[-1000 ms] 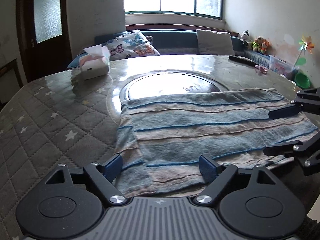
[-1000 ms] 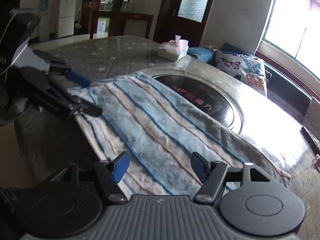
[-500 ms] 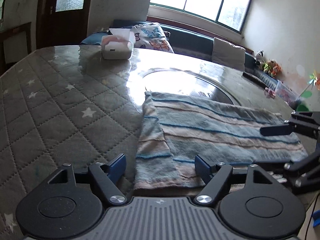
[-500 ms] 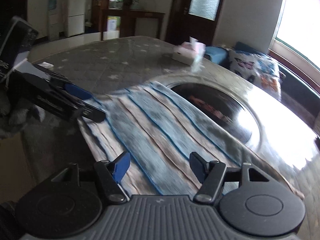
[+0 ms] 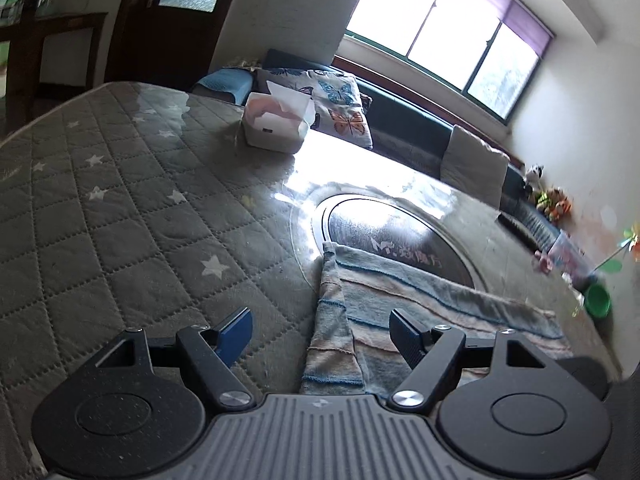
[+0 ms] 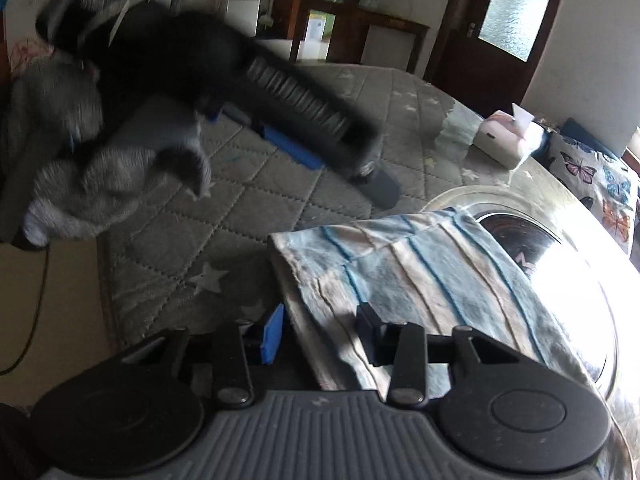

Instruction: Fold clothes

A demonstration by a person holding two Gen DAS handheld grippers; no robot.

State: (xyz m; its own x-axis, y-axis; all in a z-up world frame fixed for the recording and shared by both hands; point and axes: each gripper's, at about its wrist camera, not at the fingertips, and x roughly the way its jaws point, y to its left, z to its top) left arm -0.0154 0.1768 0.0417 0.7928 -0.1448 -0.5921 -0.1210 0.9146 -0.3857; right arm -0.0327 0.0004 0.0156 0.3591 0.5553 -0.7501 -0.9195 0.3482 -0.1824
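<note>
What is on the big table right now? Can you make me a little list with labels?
cloth: striped towel, folded, lying flat
table: grey quilted cover with white stars
under the towel's far edge: round glass turntable
far side: white tissue box
left gripper: open, at the towel's near corner, holding nothing
right gripper: open, over the towel's near edge
person: grey sleeve, blurred

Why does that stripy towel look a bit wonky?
The striped towel is folded, but its layers do not line up: a narrow strip of the lower layer sticks out along the left edge, and the top layer is wrinkled. It also lies partly over the round glass plate in the table. Nothing is spilled or broken.
</note>
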